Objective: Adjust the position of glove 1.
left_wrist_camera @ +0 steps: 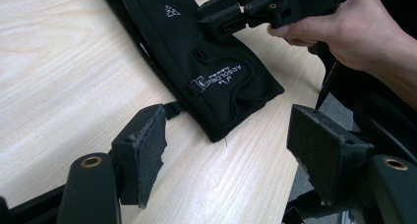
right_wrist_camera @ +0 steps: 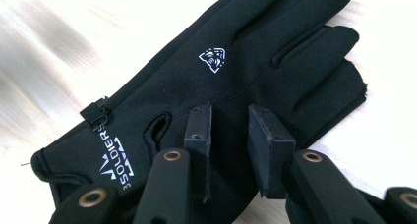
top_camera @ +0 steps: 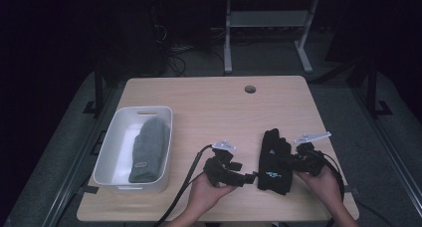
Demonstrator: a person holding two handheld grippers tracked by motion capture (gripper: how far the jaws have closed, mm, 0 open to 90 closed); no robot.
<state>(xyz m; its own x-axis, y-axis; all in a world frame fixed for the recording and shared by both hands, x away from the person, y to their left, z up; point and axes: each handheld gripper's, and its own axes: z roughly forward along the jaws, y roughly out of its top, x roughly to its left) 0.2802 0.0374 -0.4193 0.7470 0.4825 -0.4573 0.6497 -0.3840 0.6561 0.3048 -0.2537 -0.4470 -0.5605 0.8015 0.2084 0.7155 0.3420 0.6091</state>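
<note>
A pair of black gloves (top_camera: 273, 160) with white logos lies stacked flat on the wooden table (top_camera: 209, 102), fingers pointing away from me. In the left gripper view the gloves' cuff (left_wrist_camera: 216, 86) lies just ahead of my left gripper (left_wrist_camera: 226, 128), whose jaws stand wide apart, the left pad close to the cuff's small strap. In the high view my left gripper (top_camera: 249, 178) points at the cuff from the left. My right gripper (top_camera: 291, 162) comes in from the right; its jaws (right_wrist_camera: 229, 113) hover low over the gloves' palm with a narrow gap and no fabric pinched between them.
A white plastic tub (top_camera: 114, 132) stands at the table's left with a grey mitten (top_camera: 149, 150) in it. A round cable hole (top_camera: 250, 89) sits near the far edge. The table's front edge is just below both hands.
</note>
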